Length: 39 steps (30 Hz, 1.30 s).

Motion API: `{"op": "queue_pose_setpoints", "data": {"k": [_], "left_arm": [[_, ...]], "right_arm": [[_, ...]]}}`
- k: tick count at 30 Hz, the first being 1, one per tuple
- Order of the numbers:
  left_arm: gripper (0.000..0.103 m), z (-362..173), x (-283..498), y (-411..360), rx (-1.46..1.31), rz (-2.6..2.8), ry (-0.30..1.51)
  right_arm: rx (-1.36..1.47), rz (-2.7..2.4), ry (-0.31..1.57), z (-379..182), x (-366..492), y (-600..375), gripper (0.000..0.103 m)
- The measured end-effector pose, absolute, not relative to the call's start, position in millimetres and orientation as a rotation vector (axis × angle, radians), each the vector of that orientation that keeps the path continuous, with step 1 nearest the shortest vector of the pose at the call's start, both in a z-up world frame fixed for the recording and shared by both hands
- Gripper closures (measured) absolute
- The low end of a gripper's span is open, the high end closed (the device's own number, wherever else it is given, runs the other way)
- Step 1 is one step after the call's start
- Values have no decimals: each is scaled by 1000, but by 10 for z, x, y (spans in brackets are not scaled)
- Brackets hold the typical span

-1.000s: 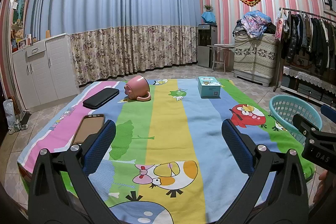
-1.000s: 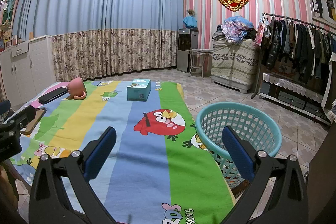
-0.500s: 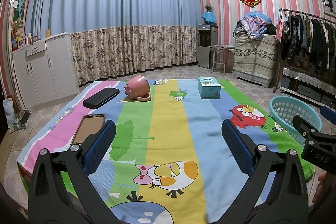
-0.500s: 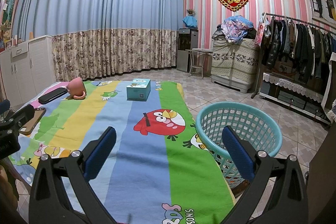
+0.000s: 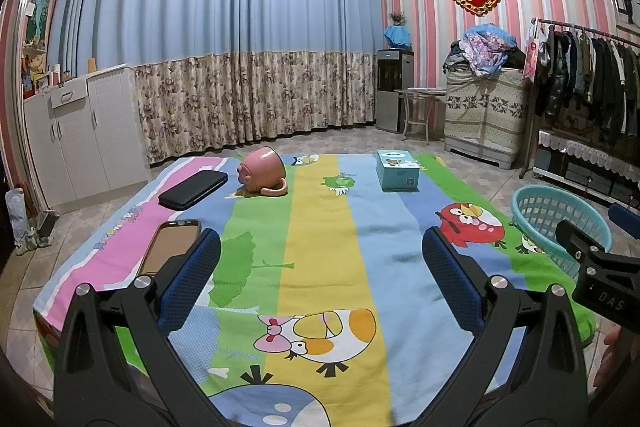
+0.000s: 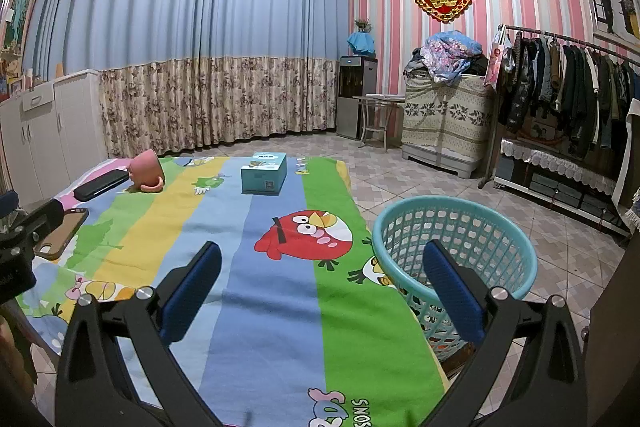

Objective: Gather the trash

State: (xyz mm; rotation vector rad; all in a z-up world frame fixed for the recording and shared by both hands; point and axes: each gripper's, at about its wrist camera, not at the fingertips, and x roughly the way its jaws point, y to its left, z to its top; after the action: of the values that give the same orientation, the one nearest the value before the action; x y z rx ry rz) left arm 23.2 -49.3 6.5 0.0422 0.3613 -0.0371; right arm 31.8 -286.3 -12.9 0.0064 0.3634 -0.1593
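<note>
Beside the tabletop's [image 6: 280, 307] right edge stands the basket [image 6: 516, 259]; both grippers [image 5: 320, 255] [image 6: 320, 259] spread wide, fingers empty; box [image 6: 264, 173] upright.

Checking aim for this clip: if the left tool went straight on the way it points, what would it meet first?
Likely the cartoon cloth itself: the left tool, open and holding nothing, points down its yellow stripe between the tipped pink cup and teal box. Depth is uncertain.

side-by-side wrist views low over the shared cartoon mat [image 5: 320, 235], facing curtains [image 6: 200, 47]
</note>
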Motion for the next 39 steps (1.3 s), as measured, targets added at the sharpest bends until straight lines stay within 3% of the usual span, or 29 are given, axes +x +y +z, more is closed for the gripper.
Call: {"op": "queue_pose_setpoints", "data": {"k": [39], "left_arm": [[5, 98, 216, -486, 41, -37, 357]], "right_arm": [[6, -160, 358, -135, 324, -2844, 5]]}}
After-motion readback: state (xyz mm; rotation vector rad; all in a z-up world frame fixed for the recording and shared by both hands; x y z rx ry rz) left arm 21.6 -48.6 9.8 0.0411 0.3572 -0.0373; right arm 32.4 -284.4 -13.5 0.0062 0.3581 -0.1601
